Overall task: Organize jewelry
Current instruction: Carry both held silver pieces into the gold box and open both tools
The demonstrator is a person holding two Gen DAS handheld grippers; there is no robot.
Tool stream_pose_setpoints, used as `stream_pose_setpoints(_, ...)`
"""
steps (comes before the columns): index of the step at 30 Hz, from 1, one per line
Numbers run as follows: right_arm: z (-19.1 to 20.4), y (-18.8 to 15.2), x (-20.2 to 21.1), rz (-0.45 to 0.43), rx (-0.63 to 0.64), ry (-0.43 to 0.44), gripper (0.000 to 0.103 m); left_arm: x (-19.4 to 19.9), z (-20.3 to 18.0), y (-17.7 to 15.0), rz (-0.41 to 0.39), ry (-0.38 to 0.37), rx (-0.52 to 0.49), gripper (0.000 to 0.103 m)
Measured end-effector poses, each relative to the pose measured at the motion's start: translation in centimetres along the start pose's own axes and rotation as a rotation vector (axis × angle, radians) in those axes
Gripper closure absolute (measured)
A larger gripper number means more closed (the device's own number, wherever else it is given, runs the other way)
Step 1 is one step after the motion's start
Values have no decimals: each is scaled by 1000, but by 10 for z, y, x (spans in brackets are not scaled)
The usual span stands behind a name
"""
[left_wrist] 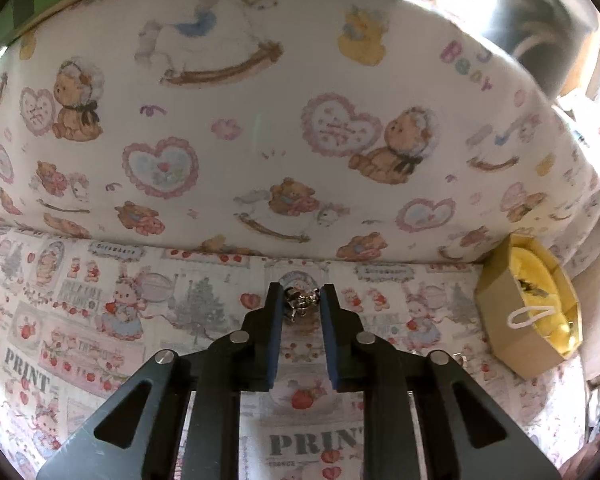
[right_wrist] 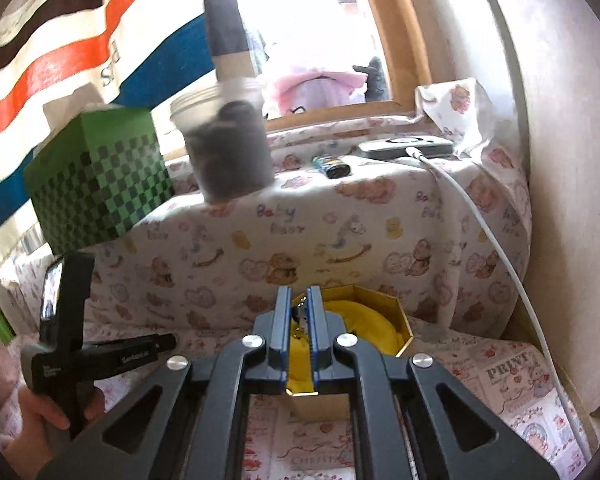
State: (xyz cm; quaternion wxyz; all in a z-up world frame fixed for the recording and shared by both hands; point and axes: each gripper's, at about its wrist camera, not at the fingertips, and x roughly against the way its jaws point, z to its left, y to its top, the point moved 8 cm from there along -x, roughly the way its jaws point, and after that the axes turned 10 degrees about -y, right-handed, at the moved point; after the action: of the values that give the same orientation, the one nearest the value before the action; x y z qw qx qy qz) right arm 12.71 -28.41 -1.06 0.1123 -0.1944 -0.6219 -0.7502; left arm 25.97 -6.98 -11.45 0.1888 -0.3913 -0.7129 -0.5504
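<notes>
Two grippers each pinch jewelry: the left gripper point(left_wrist: 300, 300) a silver charm point(left_wrist: 300, 303), the right gripper point(right_wrist: 299, 312) a small piece point(right_wrist: 299, 314). Lower that piece slowly onto the yellow cushion point(right_wrist: 360, 326) in the gold box point(right_wrist: 404, 334). Let go softly.

The left wrist view looks forward along its fingers, low and close over the printed tablecloth point(left_wrist: 80, 320), facing the teddy-print cushion point(left_wrist: 260, 120) that fills the upper frame. The right wrist view sits higher and farther back, facing the same cushion point(right_wrist: 340, 240) and a window point(right_wrist: 320, 32) (upper centre). Both views share the hexagonal box point(left_wrist: 516, 320) point(right_wrist: 404, 320): right edge of the left view, centre of the right.
</notes>
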Motion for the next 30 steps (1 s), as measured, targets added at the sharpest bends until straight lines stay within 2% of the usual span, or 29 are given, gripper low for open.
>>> stream_pose_setpoints(3, -1, 7, 9, -25, -3, 16, 96, 10, -2, 2, -42, -5, -14, 86)
stream_pose_setpoints(6, -3, 13, 14, -41, 4, 33, 96, 29, -6, 5, -118, 21, -45, 86)
stream_pose_setpoints(9, -13, 18, 13, -38, -18, 50, 96, 50, -20, 4, -202, 98, -125, 86)
stream_pose_setpoints(12, -29, 21, 4, -24, -43, 48, 96, 64, -43, 2, -260, 95, -191, 86)
stream_pose_setpoints(14, -39, 22, 1, -6, -88, 82, 96, 77, -56, 3, -313, 95, -234, 86)
stream_pose_setpoints(16, -42, 24, 2, -7, -101, 106, 96, 90, -66, 3, -338, 51, -242, 86)
stream_pose_setpoints(19, -44, 25, 6, -12, -119, 149, 96, 112, -81, 3, -347, -64, -217, 86)
stream_pose_setpoints(21, -44, 24, 4, 9, -144, 193, 96, 122, -94, 6, -344, -111, -232, 86)
stream_pose_setpoints(26, -41, 25, 3, 26, -164, 262, 96, 128, -132, 19, -342, -132, -258, 86)
stream_pose_setpoints(28, -45, 24, -2, 42, -185, 271, 96, 123, -145, 21, -284, -169, -263, 86)
stream_pose_setpoints(30, -54, 20, -12, 79, -235, 277, 96, 104, -157, 21, -203, -160, -255, 86)
